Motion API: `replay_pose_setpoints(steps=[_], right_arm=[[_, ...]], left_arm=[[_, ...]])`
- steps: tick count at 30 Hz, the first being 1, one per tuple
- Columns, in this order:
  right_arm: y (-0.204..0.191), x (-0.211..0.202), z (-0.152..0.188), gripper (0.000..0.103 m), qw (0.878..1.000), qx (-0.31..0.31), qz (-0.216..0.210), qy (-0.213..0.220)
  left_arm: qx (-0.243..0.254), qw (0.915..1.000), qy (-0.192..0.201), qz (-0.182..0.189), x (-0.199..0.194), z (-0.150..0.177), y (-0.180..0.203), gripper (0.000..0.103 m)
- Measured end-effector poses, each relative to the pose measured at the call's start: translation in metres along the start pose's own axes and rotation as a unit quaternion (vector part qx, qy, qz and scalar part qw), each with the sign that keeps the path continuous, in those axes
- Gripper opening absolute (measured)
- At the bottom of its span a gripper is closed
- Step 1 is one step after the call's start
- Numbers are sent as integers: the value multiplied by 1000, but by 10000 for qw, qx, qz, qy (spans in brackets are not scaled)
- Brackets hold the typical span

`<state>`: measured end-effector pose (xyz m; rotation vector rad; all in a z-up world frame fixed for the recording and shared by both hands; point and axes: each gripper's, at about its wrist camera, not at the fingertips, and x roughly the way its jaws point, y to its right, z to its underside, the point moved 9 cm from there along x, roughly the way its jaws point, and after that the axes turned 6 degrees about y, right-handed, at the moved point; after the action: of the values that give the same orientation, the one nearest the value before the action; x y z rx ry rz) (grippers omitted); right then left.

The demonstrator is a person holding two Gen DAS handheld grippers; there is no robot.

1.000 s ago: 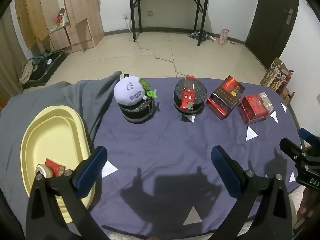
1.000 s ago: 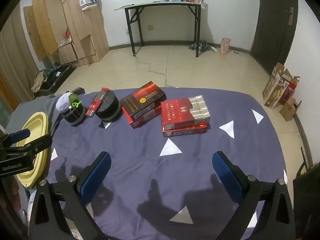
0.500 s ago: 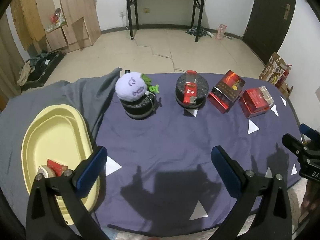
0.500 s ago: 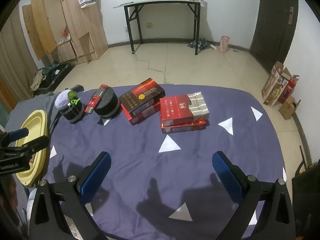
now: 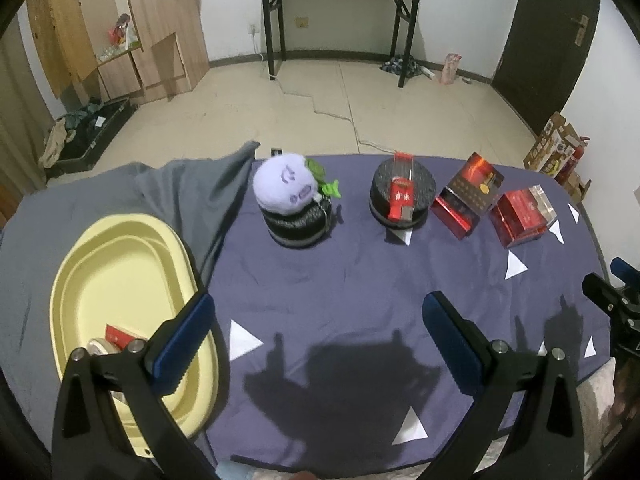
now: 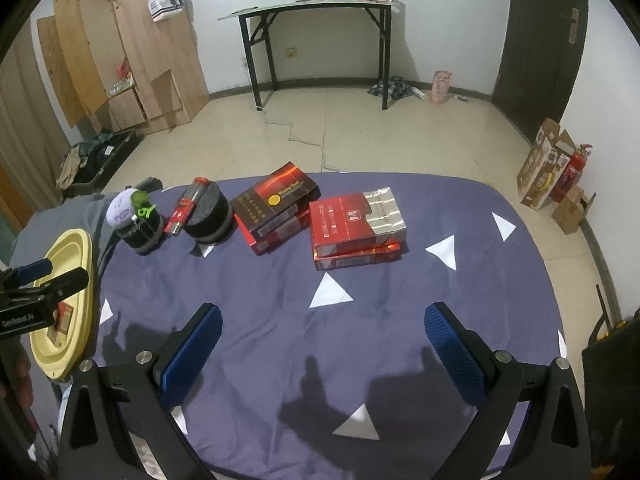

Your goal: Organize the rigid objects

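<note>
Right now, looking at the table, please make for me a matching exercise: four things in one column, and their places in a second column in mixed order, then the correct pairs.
Things:
1. plush toy
2. lighter
3. small red pack
4. silver-topped red carton

Places:
A. inside the yellow tray
B. on the round black block nearest the dark box
C. on another red carton
D. on the round black block nearest the grey cloth

Pairs: 1-D, 2-B, 3-A, 4-C
</note>
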<state>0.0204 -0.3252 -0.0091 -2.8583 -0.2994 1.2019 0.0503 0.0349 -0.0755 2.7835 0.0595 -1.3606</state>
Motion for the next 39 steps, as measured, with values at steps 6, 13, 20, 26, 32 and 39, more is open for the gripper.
replay_pose_setpoints(steps=[6, 13, 20, 26, 32, 39], right_arm=[[-5, -13, -2, 103, 9988, -496, 53, 17], [2, -28, -6, 103, 9961, -875, 139, -5], [5, -24, -13, 103, 9989, -306, -72, 353], [5, -15, -14, 103, 9996, 31, -211, 209], [-8, -11, -14, 103, 9994, -11, -319, 138], [-10, -4, -9, 103, 9996, -46, -276, 34]], left_arm=[[47, 9998, 177, 23, -10, -16, -1, 103], [318, 9989, 326, 112, -29, -41, -1, 103], [211, 9993, 296, 94, -19, -28, 1, 103], [62, 9987, 253, 436, -13, -14, 19, 103], [342, 9978, 309, 468, -17, -10, 37, 103], [223, 9978, 337, 521, -21, -13, 36, 103]])
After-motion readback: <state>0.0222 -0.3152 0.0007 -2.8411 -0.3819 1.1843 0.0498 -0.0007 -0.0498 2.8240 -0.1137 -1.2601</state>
